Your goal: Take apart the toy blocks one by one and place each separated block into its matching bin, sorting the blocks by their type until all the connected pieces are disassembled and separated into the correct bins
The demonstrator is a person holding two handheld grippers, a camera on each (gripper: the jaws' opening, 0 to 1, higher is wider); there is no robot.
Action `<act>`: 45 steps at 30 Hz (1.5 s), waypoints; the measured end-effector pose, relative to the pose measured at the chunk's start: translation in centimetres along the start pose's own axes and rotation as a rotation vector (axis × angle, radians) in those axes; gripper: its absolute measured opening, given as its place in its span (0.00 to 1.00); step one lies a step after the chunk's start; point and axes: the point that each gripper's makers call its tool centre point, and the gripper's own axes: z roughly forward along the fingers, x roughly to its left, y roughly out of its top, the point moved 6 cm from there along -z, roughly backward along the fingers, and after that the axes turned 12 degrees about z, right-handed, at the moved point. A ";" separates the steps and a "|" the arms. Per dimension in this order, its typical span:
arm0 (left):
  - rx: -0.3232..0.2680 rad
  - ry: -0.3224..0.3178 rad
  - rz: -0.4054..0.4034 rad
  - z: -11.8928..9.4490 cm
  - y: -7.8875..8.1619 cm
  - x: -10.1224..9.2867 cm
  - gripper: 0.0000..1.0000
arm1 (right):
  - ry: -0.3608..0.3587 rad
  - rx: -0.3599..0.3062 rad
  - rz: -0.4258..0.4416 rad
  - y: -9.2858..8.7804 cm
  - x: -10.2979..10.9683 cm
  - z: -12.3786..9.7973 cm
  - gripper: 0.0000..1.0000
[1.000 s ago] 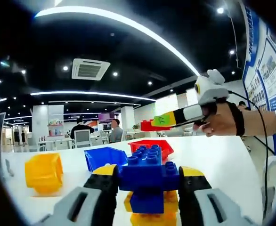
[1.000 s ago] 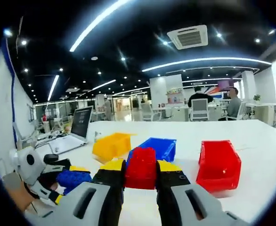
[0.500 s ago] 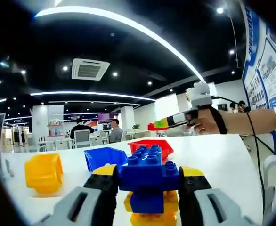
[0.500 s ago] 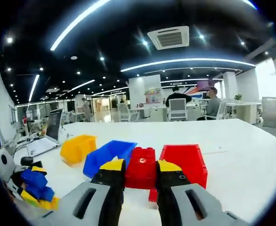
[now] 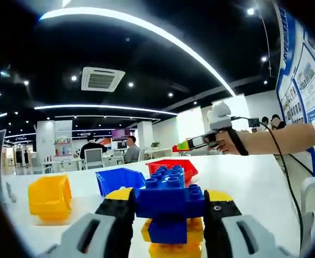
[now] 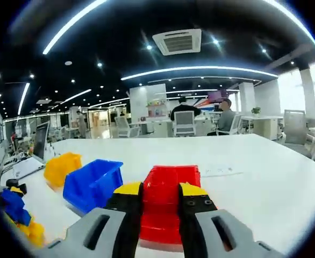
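Left gripper view is showing the left hand-held gripper [image 5: 168, 207] clamping its jaws on a stack of joined blocks [image 5: 170, 212]: blue blocks on top, yellow ones below, held above the white tabletop [image 5: 254, 183]. Beyond the stack, three bins are sitting on the tabletop: a yellow bin [image 5: 50, 196] at the left, a blue bin [image 5: 120, 178] in the middle and a red bin [image 5: 174, 166] just beside it. Farther off, a person's hand [image 5: 230, 142] is holding the right hand-held gripper [image 5: 180, 145] out over the far side of the red bin, with a red block [image 5: 174, 148] at its tip. In the right gripper view, the right hand-held gripper [image 6: 160, 200] is closing its jaws on that red block [image 6: 160, 199], which is sitting directly in front of the red bin [image 6: 171, 177], so block and bin are hard to tell apart. The blue bin [image 6: 91, 183] is lying just left of the red one, the yellow bin [image 6: 62, 167] farther left. At the lower left edge, the blue-and-yellow stack [image 6: 18, 215] is coming into sight. People are sitting at desks [image 6: 200, 115] far behind.
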 end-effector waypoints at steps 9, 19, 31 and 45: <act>0.000 -0.002 0.000 0.0 0.0 0.0 0.52 | -0.004 0.015 -0.014 -0.7 -0.4 2.0 0.26; -0.003 -0.002 -0.003 0.1 0.0 -0.1 0.52 | -0.009 0.039 -0.163 -1.4 -0.2 4.3 0.30; 0.000 -0.006 0.003 0.0 0.1 -0.1 0.52 | 0.075 -0.041 -0.148 0.7 1.7 2.4 0.50; 0.000 -0.005 0.001 0.0 0.0 -0.1 0.52 | 0.192 -0.057 -0.162 1.2 4.3 -0.8 0.48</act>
